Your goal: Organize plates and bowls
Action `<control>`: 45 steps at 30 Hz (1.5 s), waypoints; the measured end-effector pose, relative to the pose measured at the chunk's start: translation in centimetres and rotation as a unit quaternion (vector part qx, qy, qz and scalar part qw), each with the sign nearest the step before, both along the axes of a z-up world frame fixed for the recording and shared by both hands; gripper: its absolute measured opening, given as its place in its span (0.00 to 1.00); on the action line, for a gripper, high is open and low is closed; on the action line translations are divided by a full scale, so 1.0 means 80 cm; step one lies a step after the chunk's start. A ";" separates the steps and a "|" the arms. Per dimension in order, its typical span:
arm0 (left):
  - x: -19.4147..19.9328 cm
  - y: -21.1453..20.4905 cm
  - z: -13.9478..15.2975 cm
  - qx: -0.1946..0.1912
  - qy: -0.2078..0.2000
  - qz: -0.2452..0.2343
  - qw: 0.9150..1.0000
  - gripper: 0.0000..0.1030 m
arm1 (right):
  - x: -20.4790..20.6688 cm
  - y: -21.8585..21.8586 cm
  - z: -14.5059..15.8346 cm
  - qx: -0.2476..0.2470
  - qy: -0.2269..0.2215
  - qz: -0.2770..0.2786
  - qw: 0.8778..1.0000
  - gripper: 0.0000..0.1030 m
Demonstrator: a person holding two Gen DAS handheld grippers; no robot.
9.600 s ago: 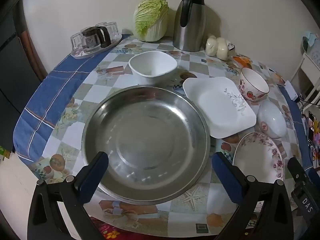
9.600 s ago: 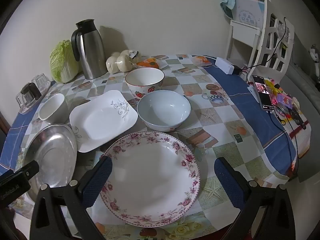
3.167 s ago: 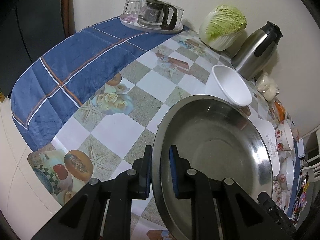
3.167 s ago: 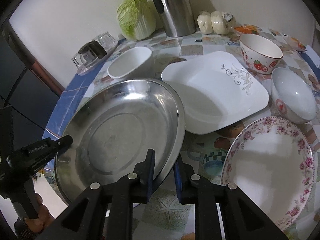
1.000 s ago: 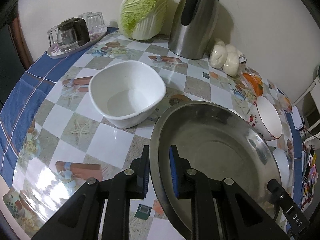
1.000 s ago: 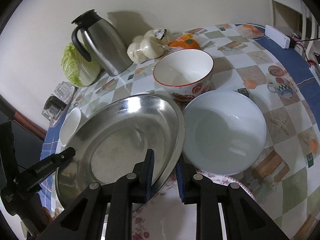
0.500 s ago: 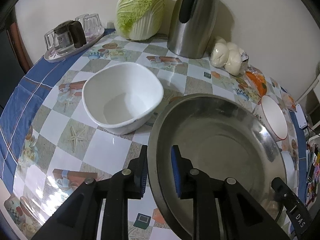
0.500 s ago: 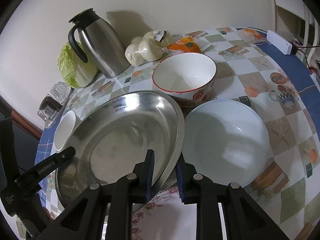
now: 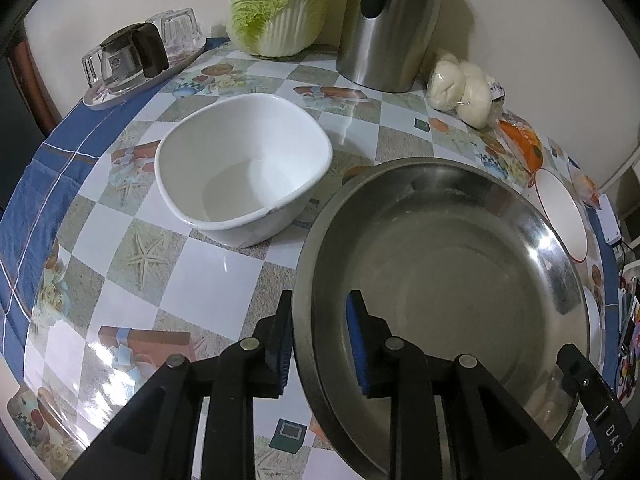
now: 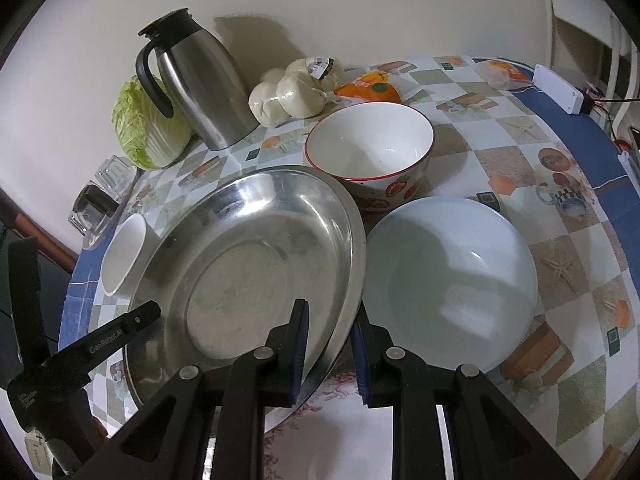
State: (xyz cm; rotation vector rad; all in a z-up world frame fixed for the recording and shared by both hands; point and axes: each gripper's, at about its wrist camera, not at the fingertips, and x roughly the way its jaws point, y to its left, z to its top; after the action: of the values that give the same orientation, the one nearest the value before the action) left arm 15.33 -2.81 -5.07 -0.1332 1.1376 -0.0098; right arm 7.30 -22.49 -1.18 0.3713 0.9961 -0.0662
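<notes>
Open tablecloth (image 9: 100, 280) left of steel basin (image 9: 460, 260), bowls crowding its other sides

A silver steel basin (image 9: 460, 264) gleams on a tablecloth (image 9: 192, 264) checked in white and sandy grey, bordered blue; a plain white bowl (image 9: 244, 168) beside it; a red-rimmed white bowl (image 10: 370, 148) printed with red fruit; a pale blue bowl (image 10: 452, 280); green cabbage (image 9: 280, 4).

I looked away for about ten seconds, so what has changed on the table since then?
Both grippers took the steel basin by its rim and carried it right, over the square plate. The left gripper has just been opening; the right gripper still clamps. The bowls, kettle and cabbage stayed put.
</notes>
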 end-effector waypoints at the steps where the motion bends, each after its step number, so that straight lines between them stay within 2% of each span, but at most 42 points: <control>1: 0.001 0.001 -0.001 -0.005 0.005 0.000 1.000 0.28 | 0.000 0.000 0.000 0.001 0.000 0.000 1.000 0.24; 9: -0.001 0.005 0.002 -0.012 0.010 0.004 1.000 0.32 | 0.001 0.004 0.002 -0.012 0.010 0.004 1.000 0.27; 14: -0.005 -0.002 0.010 -0.004 0.005 -0.003 1.000 0.32 | 0.000 0.004 0.002 -0.019 0.019 0.004 1.000 0.28; 22: -0.007 -0.008 0.011 0.014 0.010 -0.010 1.000 0.33 | -0.002 -0.001 0.004 -0.009 0.023 0.001 1.000 0.28; 31: -0.014 -0.002 0.009 0.002 0.035 0.000 0.999 0.33 | -0.011 -0.009 0.010 0.005 0.029 -0.005 1.000 0.28; 39: -0.018 -0.013 0.007 0.018 0.036 -0.014 0.999 0.34 | -0.013 -0.002 0.003 0.006 0.046 0.005 0.999 0.28; 45: -0.014 -0.015 0.005 0.021 0.031 -0.019 0.999 0.38 | -0.010 0.004 0.002 0.000 0.047 0.014 0.999 0.28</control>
State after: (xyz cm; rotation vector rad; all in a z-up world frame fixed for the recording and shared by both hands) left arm 14.24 -4.05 -4.66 -0.0742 1.2015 -0.0157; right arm 6.47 -22.19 -1.04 0.3558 1.0933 -0.0582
